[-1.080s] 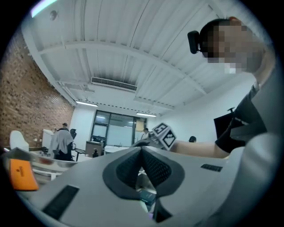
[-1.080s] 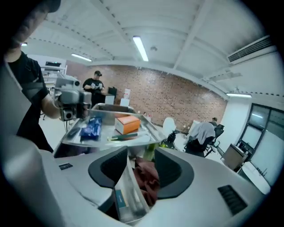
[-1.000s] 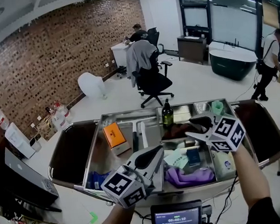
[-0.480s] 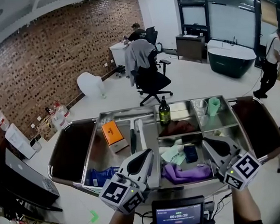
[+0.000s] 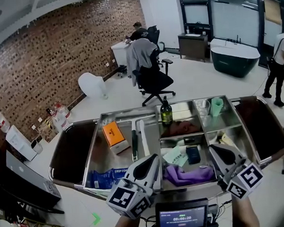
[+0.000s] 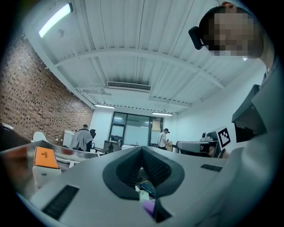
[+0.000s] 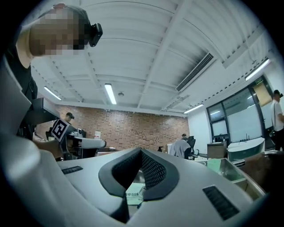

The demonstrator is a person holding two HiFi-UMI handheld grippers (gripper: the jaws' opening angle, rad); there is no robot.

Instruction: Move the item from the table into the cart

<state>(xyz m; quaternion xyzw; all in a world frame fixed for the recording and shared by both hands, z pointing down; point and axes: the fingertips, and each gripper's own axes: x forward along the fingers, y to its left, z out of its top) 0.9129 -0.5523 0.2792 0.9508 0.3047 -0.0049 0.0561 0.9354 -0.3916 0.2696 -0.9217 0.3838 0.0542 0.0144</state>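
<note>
Right gripper (image 5: pixel 212 148) has its jaws fully together with nothing between them, and it is held about level over the near right edge of the cart (image 5: pixel 127 111). A pale item (image 5: pixel 226 139) lies in the cart's right front compartment, just beyond the jaw tips and slightly to their right, not touching them. Left gripper (image 5: pixel 154 158) is likewise closed and empty, level, at the near edge of the cart's middle section. A purple cloth (image 5: pixel 183 175) lies between the two grippers, just beside the left gripper's tips. A paper packet (image 5: pixel 175 157) and a dark blue box (image 5: pixel 193 154) sit just beyond the cloth. A blue pack (image 5: pixel 105 176) lies left of the left gripper, and an orange box (image 5: pixel 113 135) lies farther ahead on that side. A dark bottle (image 5: pixel 167 112) stands upright well ahead of both grippers.
</note>
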